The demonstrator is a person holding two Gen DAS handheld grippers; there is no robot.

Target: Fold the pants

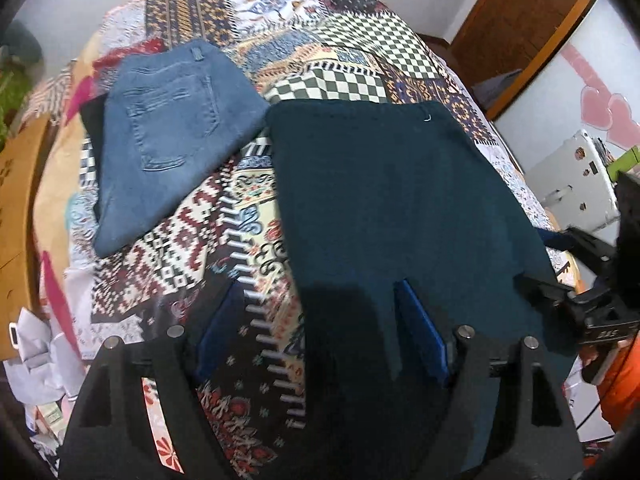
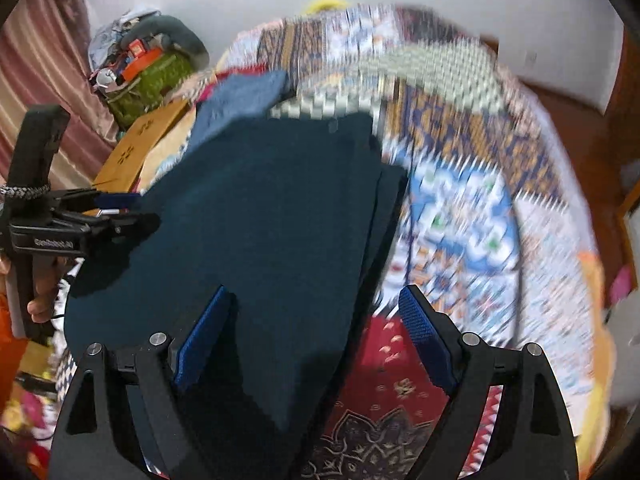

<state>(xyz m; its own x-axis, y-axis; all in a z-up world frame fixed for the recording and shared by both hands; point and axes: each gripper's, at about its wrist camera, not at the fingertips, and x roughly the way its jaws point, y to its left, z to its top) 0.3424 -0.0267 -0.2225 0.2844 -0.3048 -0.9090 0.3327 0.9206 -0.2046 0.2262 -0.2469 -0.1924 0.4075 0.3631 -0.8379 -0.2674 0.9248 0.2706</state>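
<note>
Folded dark teal pants (image 1: 400, 208) lie on the patchwork bedspread (image 1: 248, 216), folded jeans (image 1: 168, 136) at ten o'clock, apart. Left gripper (image 1: 320, 324) and right gripper (image 2: 316, 340) gape wide, empty, each straddling a pants side edge.

free: patterned bedspread (image 1: 256, 216) between garments | blocked: folded jeans (image 1: 168, 136)

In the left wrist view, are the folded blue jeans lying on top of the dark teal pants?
No. The blue jeans lie beside the dark teal pants on the patterned bedspread.
</note>
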